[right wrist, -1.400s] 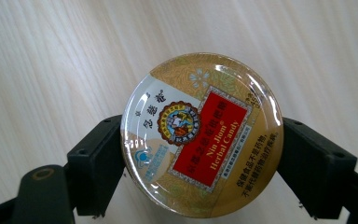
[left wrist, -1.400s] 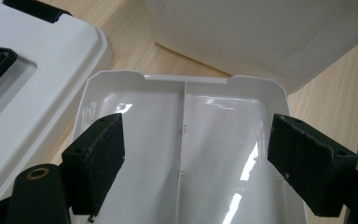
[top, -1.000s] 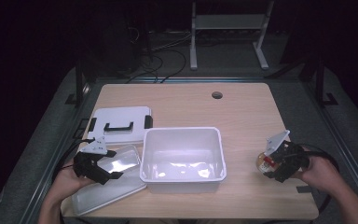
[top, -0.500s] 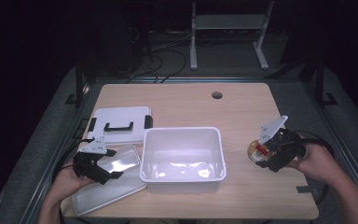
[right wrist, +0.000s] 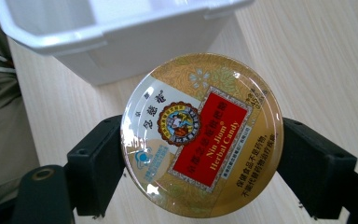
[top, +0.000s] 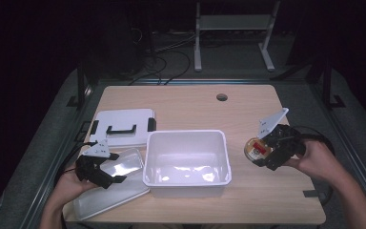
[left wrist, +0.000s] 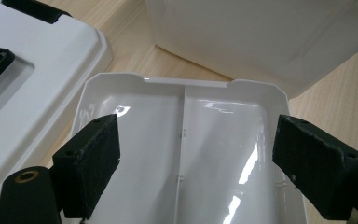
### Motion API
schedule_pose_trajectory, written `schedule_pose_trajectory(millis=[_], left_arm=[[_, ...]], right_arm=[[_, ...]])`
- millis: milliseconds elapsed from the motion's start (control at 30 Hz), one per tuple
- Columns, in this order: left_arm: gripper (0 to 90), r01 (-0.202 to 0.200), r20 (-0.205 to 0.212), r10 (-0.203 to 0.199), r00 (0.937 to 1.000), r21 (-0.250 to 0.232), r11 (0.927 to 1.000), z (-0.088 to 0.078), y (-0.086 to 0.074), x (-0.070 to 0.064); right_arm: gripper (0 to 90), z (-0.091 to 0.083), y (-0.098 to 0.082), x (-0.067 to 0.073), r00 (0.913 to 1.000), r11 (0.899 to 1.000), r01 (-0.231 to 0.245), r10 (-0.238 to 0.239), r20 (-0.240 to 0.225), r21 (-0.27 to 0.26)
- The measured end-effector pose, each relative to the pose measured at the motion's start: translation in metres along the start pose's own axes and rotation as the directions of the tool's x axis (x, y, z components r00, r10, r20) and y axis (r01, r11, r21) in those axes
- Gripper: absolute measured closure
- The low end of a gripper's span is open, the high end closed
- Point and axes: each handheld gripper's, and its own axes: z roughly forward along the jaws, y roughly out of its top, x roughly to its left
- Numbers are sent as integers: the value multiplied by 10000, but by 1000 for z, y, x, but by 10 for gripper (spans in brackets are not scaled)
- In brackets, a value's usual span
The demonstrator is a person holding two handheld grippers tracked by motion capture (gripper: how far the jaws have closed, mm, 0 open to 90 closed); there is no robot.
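A round gold and red candy tin [right wrist: 201,140] sits gripped by its rim between the jaws of my right gripper [right wrist: 200,161]. In the high view that right gripper [top: 263,151] holds the candy tin [top: 256,149] above the table, right of the white bin [top: 187,157]. My left gripper [top: 106,168] is open at the front left, its jaws spread over a shallow white divided tray [left wrist: 186,144]. That tray [top: 112,183] lies left of the bin. Nothing is between the left jaws.
A white lid with black handle and clips [top: 121,126] lies behind the tray. The bin's wall [right wrist: 121,42] is close ahead of the tin. A cable hole [top: 221,97] is at the table's far side. Black cables trail from both grippers.
My right gripper has lifted the candy tin and carried it left, closer to the white bin. The left gripper has stayed in place over the tray.
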Motion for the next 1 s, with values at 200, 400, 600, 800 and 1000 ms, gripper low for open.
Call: schedule_pose_trajectory(millis=[200, 400, 600, 800, 1000], left_arm=[[139, 38, 38, -39, 10000, 22, 10000, 0, -1, 1], [138, -2, 57, 2, 10000, 73, 10000, 1, -1, 0], [138, 5, 54, -6, 10000, 45, 10000, 0, -2, 1], [138, 80, 150, -78, 9999, -88, 9999, -1, -3, 1], [121, 67, 82, -67, 9999, 16, 10000, 0, -6, 1]], right_arm=[[199, -3, 23, 7, 9995, 9995, 279, -281, -158, -111], [199, 0, 43, 13, 9980, 9984, 560, -561, -279, -64], [199, 3, 56, 16, 9963, 9969, 786, -787, -349, -44], [199, 5, 69, 19, 9948, 9956, 936, -937, -395, -61], [199, 8, 78, 20, 9935, 9947, 1030, -1029, -496, -14]])
